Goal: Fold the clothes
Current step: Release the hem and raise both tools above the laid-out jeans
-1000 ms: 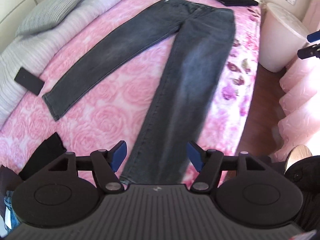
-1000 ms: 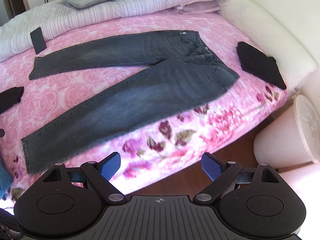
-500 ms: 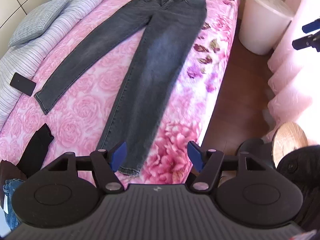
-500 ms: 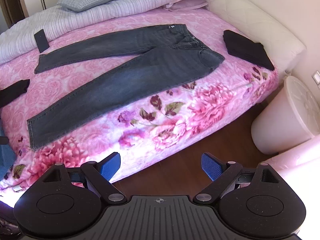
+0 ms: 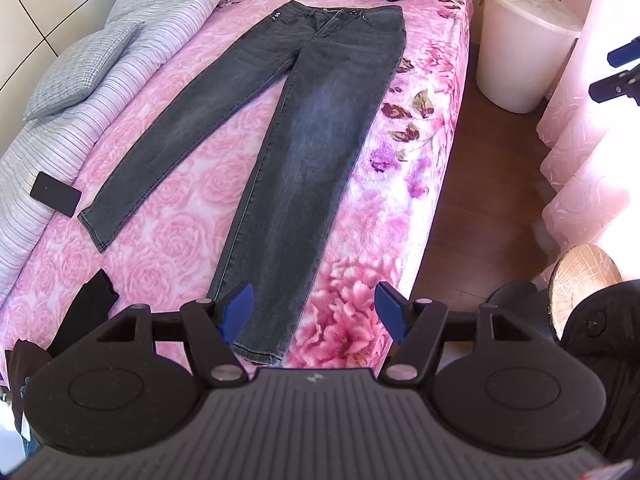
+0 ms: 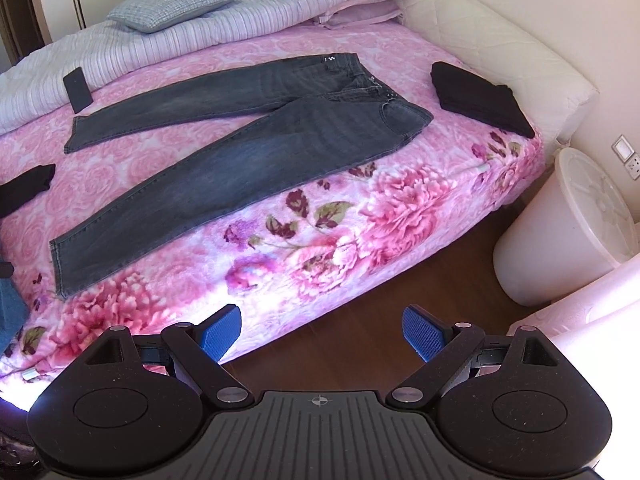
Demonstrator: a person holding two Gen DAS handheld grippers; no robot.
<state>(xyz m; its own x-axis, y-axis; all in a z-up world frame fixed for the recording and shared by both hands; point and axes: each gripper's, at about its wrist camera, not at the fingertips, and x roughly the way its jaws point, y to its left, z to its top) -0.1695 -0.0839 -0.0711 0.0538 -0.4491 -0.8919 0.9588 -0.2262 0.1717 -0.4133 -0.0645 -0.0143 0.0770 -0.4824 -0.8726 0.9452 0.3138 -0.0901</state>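
Dark grey jeans (image 5: 304, 128) lie flat and spread on the pink flowered bedspread (image 5: 180, 184), legs apart, waistband at the far end. In the right wrist view the same jeans (image 6: 256, 148) run along the bed's near edge. My left gripper (image 5: 314, 312) hangs open above the hem of the nearer leg, apart from it, with nothing between its blue pads. My right gripper (image 6: 322, 334) is open too, held over the wooden floor beside the bed, empty. Its tip (image 5: 618, 68) shows at the right edge of the left wrist view.
A folded black garment (image 6: 480, 98) lies near the headboard corner. A black phone (image 5: 56, 200) rests on the striped grey quilt (image 5: 132, 52). More dark clothes (image 5: 86, 316) lie at the bed's foot. A white lidded bin (image 6: 568, 232) stands on the floor, by pink curtains (image 5: 592, 140).
Both grippers have drawn back from the bed toward its side edge, so the jeans look farther off and more floor shows. The jeans have not moved. Both stay open.
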